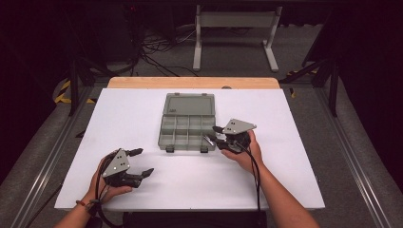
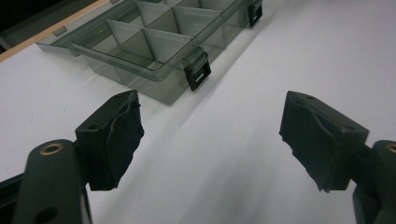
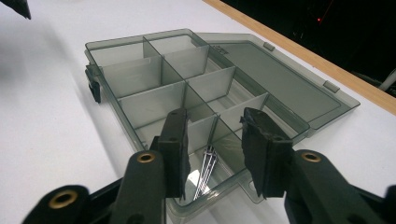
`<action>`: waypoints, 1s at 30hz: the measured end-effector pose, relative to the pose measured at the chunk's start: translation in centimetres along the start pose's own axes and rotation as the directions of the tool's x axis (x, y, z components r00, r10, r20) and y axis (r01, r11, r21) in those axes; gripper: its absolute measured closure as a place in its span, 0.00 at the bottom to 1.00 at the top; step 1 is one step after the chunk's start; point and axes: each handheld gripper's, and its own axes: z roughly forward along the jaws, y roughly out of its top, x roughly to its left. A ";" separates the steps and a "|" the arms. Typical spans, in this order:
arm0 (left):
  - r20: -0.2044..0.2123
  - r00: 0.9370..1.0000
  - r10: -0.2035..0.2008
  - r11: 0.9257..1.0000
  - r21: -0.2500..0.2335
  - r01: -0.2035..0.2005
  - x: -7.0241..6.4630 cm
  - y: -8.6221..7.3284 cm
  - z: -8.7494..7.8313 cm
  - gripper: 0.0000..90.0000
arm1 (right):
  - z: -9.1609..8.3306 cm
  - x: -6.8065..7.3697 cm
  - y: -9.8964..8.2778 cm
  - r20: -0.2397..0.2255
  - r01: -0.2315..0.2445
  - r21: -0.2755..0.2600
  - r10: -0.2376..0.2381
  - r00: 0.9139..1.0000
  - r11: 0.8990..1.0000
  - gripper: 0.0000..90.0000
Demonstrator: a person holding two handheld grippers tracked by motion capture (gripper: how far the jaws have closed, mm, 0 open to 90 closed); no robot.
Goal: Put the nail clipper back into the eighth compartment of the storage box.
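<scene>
Resting low on the white counter (image 1: 142, 114), the left gripper (image 1: 140, 165) sits near the front left corner with its jaws spread wide and nothing between them. In the left gripper view the bare white surface lies between the two black pads (image 2: 119, 135), and nothing stands between them and the box ahead.

Further right, in the middle of the counter, stands the grey see-through organiser box (image 1: 186, 133). Its lid (image 1: 188, 104) lies folded back flat on the far side, towards the wooden edge (image 1: 192, 82) of the counter. Thin dividers split the tray into small compartments, and two black latches (image 2: 198, 71) hang on its near wall.

Right of that, the right gripper (image 1: 215, 134) hovers at the box's front right corner, jaws pointing left over the end compartment. In the right gripper view its jaws stand partly apart, gripping nothing. Between and below them a small bundle of thin metal pins (image 3: 207, 169) lies slanted on the floor of the nearest compartment, clear of both pads. The compartment's low wall and the dividers are the only things close around the pins; the neighbouring compartments look bare.

Beyond the counter, on the dark floor, a tangle of cables (image 1: 157, 50) lies at the left and a white frame stand (image 1: 235, 33) stands at the right.
</scene>
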 end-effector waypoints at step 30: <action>-0.063 0.998 0.005 0.999 0.034 -0.002 2.6 1.7 0.5 0.88 | -0.4 -0.5 -0.2 0.014 -0.001 0.043 0.000 1.000 0.999 0.75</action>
